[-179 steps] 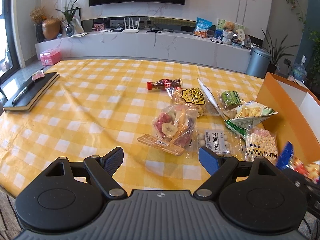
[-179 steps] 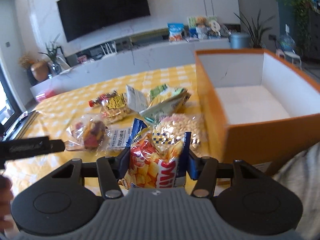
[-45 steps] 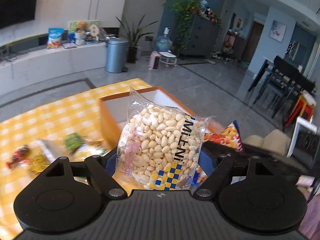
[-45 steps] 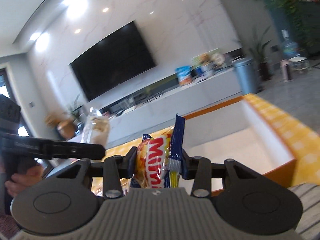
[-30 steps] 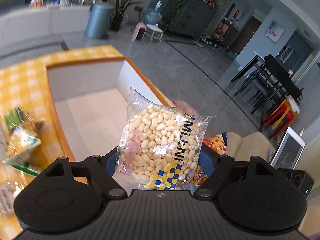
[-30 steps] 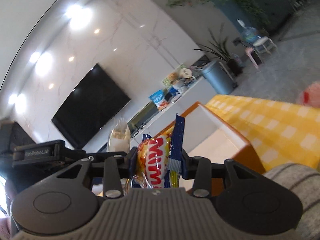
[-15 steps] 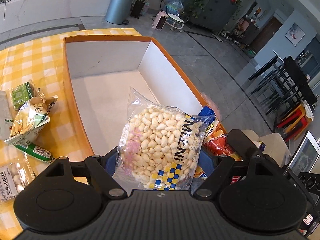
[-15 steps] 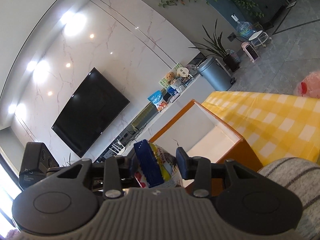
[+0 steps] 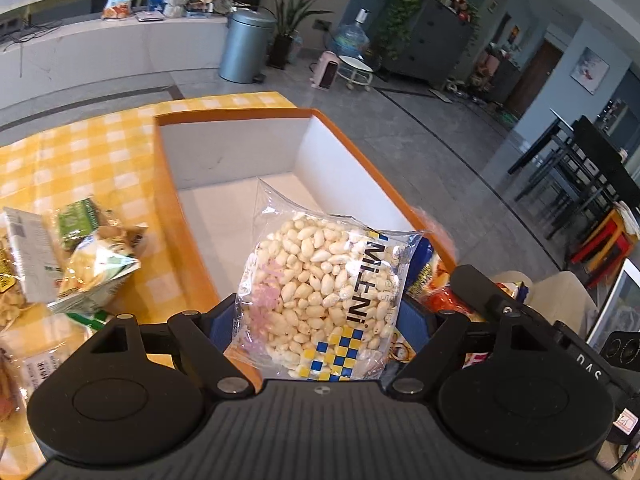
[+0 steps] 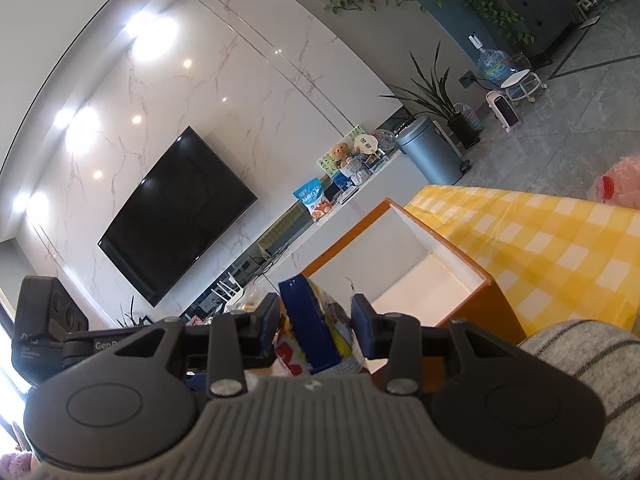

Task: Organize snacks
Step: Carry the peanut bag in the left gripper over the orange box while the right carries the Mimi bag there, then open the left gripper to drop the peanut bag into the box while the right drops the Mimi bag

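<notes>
I have swung my left claw (image 9: 320, 316), pinching the puffed-snack bag (image 9: 320, 280), over the orange box (image 9: 240, 148) toward 12 o'clock, while my right claw (image 10: 316, 326) grips the slumped chip packet (image 10: 316, 336), both ready to drop.

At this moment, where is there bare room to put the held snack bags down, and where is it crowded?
The orange box shows a bare white floor between its walls, ahead of the puffed-snack bag gripped by the left gripper. Checked cloth beyond the box's far left corner is bare too. Left of the box, loose snack packets crowd the tablecloth.
</notes>
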The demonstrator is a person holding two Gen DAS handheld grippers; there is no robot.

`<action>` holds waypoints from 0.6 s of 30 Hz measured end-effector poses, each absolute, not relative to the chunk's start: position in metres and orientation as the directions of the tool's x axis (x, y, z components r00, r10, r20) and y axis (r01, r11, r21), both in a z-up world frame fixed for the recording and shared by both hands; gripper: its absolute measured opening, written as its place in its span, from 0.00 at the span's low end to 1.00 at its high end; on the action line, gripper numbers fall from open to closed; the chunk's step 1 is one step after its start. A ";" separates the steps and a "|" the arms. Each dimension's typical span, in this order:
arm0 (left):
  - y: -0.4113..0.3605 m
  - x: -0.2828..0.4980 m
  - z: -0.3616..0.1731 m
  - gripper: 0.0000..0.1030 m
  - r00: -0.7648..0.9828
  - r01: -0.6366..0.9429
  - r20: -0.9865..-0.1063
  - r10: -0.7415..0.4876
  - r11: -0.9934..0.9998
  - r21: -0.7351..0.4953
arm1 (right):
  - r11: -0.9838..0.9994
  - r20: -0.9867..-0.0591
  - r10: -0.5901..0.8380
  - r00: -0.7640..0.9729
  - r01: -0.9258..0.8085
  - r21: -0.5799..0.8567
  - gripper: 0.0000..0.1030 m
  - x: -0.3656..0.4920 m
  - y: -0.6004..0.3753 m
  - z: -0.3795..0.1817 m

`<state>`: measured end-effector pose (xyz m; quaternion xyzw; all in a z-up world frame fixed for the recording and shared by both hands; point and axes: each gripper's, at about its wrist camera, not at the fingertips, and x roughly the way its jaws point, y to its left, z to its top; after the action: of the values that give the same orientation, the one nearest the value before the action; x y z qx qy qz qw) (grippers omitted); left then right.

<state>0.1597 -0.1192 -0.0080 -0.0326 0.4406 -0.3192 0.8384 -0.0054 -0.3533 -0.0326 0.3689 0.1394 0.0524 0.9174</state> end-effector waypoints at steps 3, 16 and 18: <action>-0.112 0.159 -0.007 0.91 0.404 0.487 -0.723 -0.561 0.801 -0.350 | 0.716 -0.221 0.209 0.953 0.005 0.698 0.39 -0.004 -0.354 -0.034; -0.145 0.179 0.002 0.88 0.393 0.518 -0.697 -0.599 0.771 -0.371 | 0.751 -0.246 0.168 0.955 0.038 0.659 0.37 -0.001 -0.347 -0.030; -0.144 0.176 0.006 0.88 0.409 0.529 -0.680 -0.609 0.765 -0.367 | 0.755 -0.248 0.163 0.955 0.041 0.655 0.37 -0.003 -0.347 -0.031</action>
<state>0.1758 -0.1441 0.0063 -0.0471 0.4248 -0.3395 0.8379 -0.0028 -0.3471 -0.0309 0.3485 0.1463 0.0331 0.9252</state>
